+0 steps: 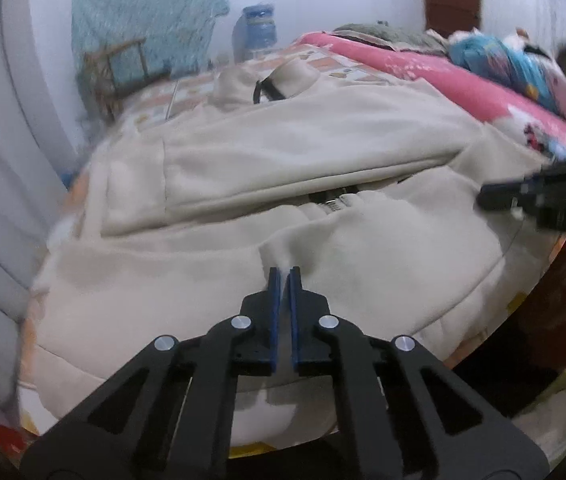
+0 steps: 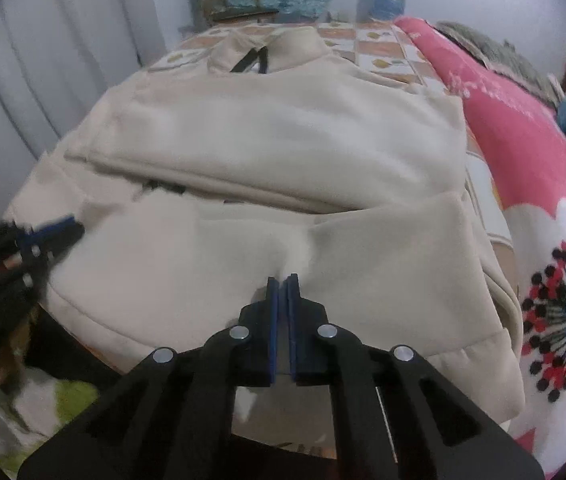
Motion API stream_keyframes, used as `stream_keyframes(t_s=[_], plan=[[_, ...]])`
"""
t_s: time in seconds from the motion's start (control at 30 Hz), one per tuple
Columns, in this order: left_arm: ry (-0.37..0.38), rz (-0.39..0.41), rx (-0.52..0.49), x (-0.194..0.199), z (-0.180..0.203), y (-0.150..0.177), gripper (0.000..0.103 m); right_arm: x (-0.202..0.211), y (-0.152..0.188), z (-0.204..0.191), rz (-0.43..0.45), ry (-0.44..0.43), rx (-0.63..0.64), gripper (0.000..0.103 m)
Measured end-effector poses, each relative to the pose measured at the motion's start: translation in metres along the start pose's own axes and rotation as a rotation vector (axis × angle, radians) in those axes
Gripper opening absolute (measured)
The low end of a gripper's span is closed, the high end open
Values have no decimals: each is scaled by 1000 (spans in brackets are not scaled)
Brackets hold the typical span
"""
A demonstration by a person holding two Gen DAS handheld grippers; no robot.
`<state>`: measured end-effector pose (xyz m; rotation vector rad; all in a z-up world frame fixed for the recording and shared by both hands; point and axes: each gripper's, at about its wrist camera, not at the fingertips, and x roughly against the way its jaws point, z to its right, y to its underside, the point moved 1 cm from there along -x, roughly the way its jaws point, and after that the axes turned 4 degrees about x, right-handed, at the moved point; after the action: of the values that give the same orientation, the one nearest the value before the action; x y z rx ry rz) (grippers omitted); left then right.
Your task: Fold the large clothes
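While spread flat on a checked bed sheet, cream zip jacket with both sleeves folded across its chest — lower hem pinched in two places: left gripper clamped on a raised tuft, right gripper likewise. Pink floral blanket just beside.

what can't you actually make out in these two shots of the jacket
- Near hem of the cream jacket: hidden behind the left tool in the left wrist view.
- Same hem in the right wrist view: covered by the right tool.
- Blue container: its label is too blurred to read.
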<state>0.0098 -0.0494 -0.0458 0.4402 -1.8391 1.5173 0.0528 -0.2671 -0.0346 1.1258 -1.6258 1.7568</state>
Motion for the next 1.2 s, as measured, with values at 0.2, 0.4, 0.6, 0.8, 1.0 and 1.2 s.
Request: stream_keyframes(t_s=[0.2, 0.4, 0.6, 0.8, 1.0, 1.2], plan=[[-24, 146, 22, 31, -14, -33, 3, 36, -22, 7, 133, -28, -33, 4], [-109, 57, -39, -25, -1, -18, 3, -21, -24, 12, 68, 23, -41, 3], [-133, 64, -57, -25, 1, -14, 4, -17, -20, 21, 89, 57, -21, 3], [-120, 66, -29, -27, -2, -15, 4, 1, -9, 62, 83, 206, -65, 3], [-107, 67, -32, -31, -5, -18, 4, 10, -11, 91, 96, 230, -180, 1], [-94, 75, -9, -32, -8, -17, 4, 12, -12, 64, 116, 173, -117, 5]])
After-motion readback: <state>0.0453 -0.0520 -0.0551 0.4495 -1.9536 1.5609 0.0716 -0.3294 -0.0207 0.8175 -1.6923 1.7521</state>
